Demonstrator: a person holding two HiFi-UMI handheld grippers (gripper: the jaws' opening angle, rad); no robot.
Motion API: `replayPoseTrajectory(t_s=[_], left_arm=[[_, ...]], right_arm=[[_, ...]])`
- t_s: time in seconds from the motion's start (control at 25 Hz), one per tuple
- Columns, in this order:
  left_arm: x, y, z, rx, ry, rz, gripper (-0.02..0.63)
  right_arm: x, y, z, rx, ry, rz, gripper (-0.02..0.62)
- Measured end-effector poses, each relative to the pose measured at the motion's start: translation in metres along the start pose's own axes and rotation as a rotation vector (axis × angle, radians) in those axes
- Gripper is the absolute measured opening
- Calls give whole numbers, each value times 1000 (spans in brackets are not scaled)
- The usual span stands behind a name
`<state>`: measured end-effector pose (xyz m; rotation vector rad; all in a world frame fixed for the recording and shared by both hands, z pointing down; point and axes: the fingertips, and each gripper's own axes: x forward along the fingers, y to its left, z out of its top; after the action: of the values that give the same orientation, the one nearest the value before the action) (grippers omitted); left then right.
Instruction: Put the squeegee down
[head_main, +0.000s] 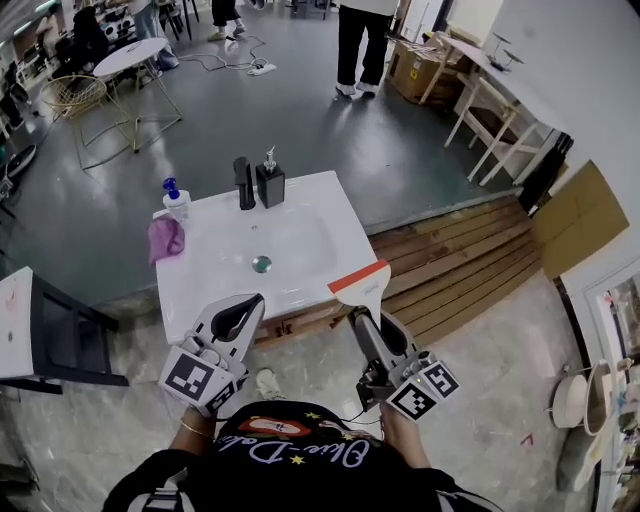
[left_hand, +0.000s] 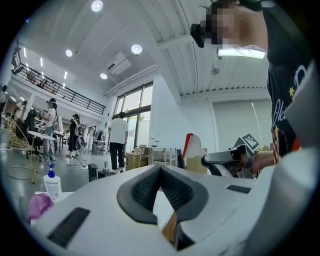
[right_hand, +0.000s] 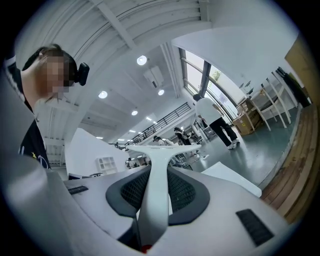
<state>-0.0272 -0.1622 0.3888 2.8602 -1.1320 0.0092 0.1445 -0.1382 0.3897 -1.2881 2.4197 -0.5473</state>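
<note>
Squeegee (head_main: 362, 283) handle is clamped between the jaws of the right gripper (head_main: 357, 320), with the blade in the air over the near right edge of the white sink top (head_main: 200, 275) and resting on nothing yet. Left gripper (head_main: 240, 318) hovers beside it, jaws pressed together on nothing. To do this well, lower the blade flat onto a bare patch away from the edge and clear of the drain (head_main: 262, 264), and release only once it lies steady.

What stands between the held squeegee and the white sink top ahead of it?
Nothing visible. The right gripper holds the squeegee at the sink top's bare near-right corner; faucet and cloth sit farther back and left.
</note>
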Motion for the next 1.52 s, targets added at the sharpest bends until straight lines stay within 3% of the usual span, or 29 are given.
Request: replayPoseTrajectory(t_s=[0.92, 1.52], left_arm=[[7, 75, -9, -45, -4, 10, 9], [11, 95, -11, -59, -17, -26, 9]], right_arm=[[78, 3, -7, -42, 25, 0, 112], [97, 3, -11, -57, 30, -34, 114]])
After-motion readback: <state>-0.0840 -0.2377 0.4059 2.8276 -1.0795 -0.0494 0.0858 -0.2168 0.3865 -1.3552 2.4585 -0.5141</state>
